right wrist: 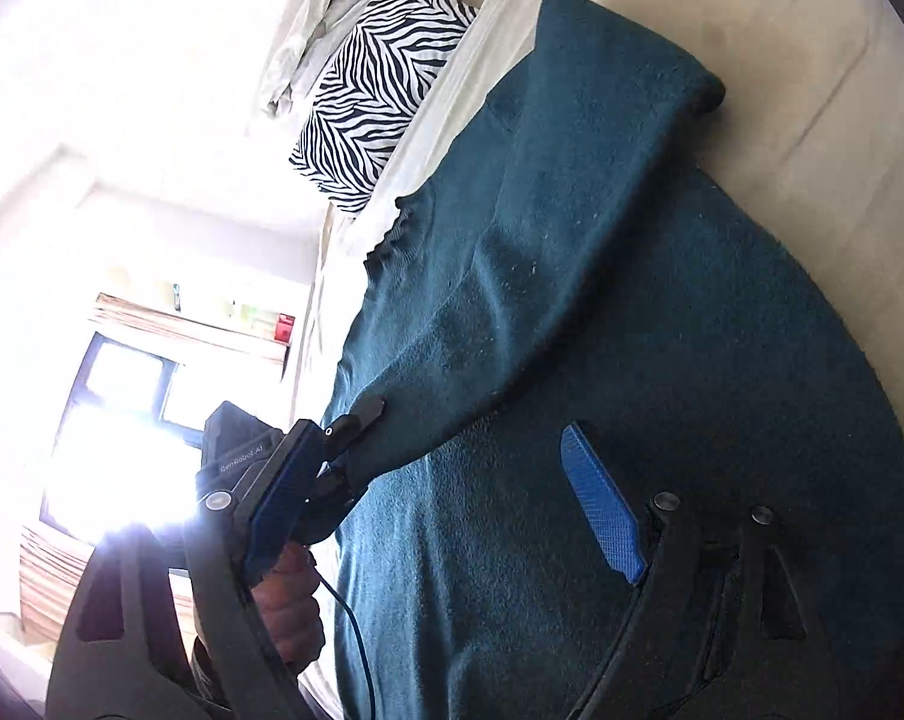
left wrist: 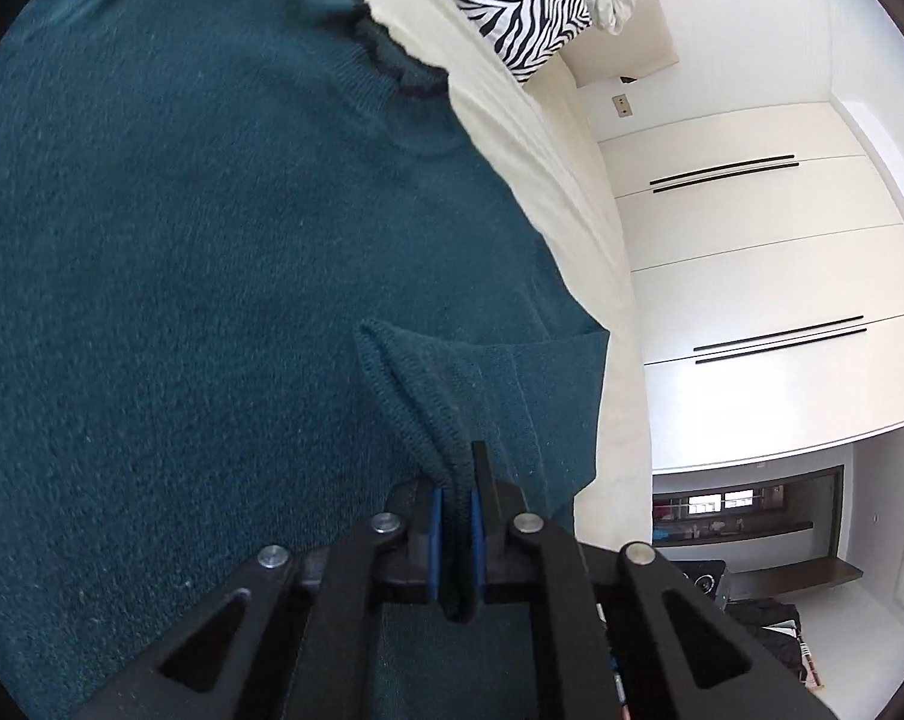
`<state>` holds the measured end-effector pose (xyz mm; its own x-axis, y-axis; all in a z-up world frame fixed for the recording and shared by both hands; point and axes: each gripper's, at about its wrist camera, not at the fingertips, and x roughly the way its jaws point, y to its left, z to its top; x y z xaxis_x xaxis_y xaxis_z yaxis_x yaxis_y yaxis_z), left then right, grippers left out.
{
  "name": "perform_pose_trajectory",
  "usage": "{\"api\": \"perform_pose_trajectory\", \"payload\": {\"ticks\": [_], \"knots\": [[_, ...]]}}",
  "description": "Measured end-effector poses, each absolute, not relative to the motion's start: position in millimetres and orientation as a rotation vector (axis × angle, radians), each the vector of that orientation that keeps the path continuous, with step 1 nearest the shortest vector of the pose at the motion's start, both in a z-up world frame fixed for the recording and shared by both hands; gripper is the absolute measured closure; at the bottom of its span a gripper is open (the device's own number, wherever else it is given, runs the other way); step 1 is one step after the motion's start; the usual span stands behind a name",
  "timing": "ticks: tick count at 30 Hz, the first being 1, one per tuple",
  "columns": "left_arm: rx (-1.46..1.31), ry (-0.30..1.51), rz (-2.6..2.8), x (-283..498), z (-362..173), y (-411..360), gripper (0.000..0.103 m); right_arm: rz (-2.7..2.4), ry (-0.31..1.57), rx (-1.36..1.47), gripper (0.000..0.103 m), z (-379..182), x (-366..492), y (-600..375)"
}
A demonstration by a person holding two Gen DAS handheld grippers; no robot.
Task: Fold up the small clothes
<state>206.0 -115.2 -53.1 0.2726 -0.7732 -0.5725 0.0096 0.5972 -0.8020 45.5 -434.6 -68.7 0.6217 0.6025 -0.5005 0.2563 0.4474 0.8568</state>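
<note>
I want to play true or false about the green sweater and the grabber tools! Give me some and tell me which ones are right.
1. The left tool is pinching a sleeve cuff of the teal sweater. True.
2. The right tool is squeezed shut on the sweater. False: its blue pads stand wide apart and hold nothing.
3. A zebra-striped pillow lies on the bed beyond the sweater. True.
4. The sweater is hanging in the white wardrobe. False: it is spread on the cream bed sheet.
5. A hand grips the left tool's handle in the right wrist view. True.
</note>
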Motion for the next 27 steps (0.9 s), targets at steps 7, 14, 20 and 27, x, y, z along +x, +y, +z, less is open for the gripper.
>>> {"api": "perform_pose_trajectory", "payload": {"ticks": [7, 14, 20, 27], "knots": [[-0.674, 1.013, -0.572, 224, -2, -77, 0.095, 0.206, 0.859, 1.314, 0.021, -79, 54, -463], [-0.610, 0.892, -0.426, 242, -7, -31, 0.095, 0.156, 0.815, 1.460, 0.021, -94, 86, -474], [-0.605, 0.925, -0.390, 251, -38, -20, 0.095, 0.101, 0.831, 1.501, 0.021, -109, 126, -466], [-0.641, 0.892, -0.376, 255, -44, -9, 0.095, 0.065, 0.853, 1.479, 0.022, -121, 168, -472]]}}
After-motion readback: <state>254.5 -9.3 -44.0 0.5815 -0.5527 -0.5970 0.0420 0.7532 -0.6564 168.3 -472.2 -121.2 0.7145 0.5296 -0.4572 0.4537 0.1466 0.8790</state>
